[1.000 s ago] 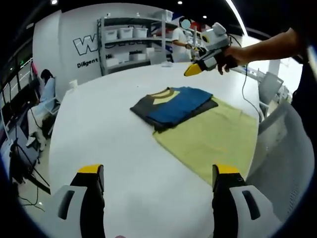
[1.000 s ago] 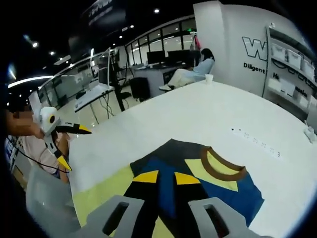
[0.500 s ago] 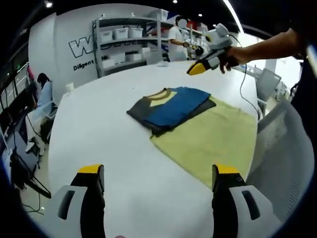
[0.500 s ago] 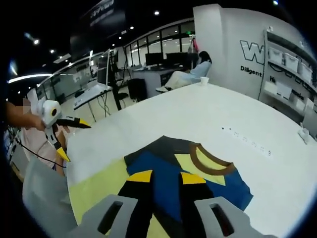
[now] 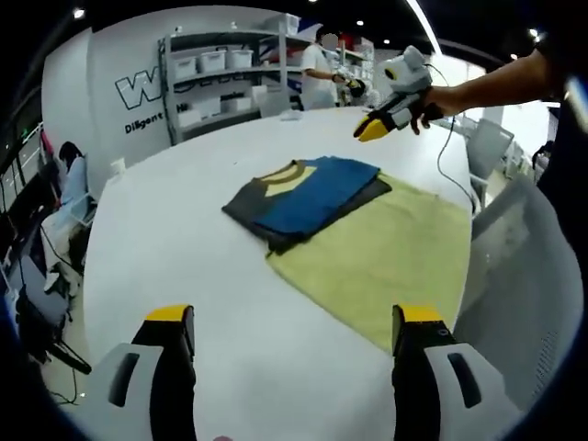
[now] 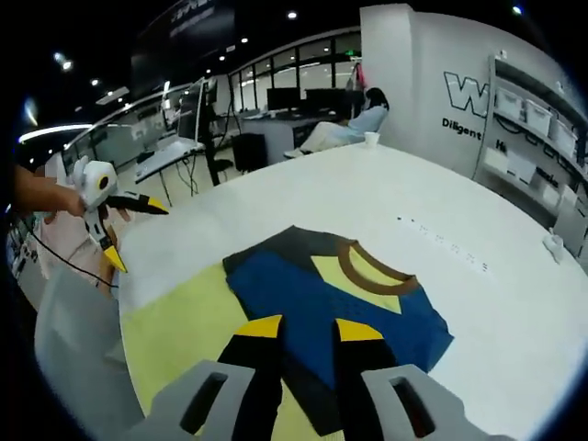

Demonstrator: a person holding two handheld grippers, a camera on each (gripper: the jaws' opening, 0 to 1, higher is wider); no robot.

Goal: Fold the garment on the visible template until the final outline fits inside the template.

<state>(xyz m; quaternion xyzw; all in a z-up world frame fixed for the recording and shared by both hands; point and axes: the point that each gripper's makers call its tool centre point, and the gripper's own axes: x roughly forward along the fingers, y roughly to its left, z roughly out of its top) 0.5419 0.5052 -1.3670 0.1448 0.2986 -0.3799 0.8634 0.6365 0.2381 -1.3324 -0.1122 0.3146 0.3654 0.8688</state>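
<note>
A folded garment, blue over dark grey with a yellow and brown collar, lies on the white table, overlapping the far corner of a yellow template. My left gripper hangs open, jaws wide apart, above the near table edge with nothing in it. A hand holds my right gripper in the air beyond the garment. In the right gripper view, my right gripper hovers over the garment and template, jaws a little apart and empty. The left gripper shows there at the left, open.
Grey chairs stand at the table's edge. Shelves with white bins line the back wall, with a person beside them. Another person sits at a desk. A white cup stands on the far table edge.
The right gripper's jaws have parted slightly. Both views have drifted a little with the hands. The garment and template lie as before.
</note>
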